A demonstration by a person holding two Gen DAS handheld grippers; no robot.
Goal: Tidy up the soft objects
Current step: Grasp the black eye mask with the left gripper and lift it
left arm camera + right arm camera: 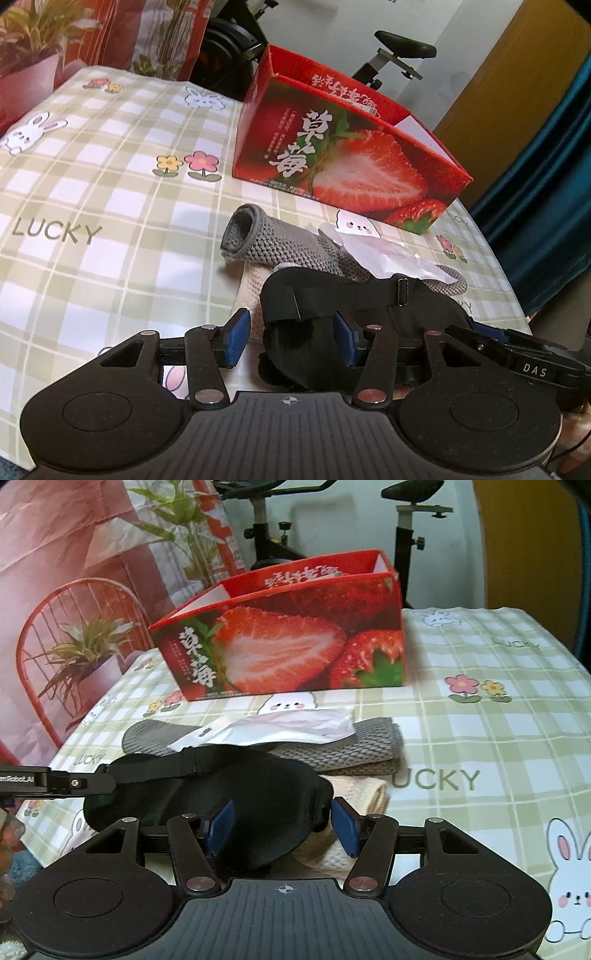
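Both the left gripper point(291, 341) and right gripper point(282, 827) stand wide open around the black sleep mask point(221, 797), gripping nothing.

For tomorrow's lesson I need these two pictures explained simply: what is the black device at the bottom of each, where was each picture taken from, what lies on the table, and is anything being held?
Each picture comes from a fisheye camera fixed on a hand-held two-finger gripper, looking forward along its blue-padded fingers. A person holds one in each hand; there is no robot arm.

In the left wrist view, the left gripper is open around one end of a black eye mask. In the right wrist view, the right gripper is open around the other end of it. Neither has clamped it.

On the checked rabbit tablecloth the mask lies on folded knitted cloths with a white packet on top. Behind them stands an open red strawberry box.
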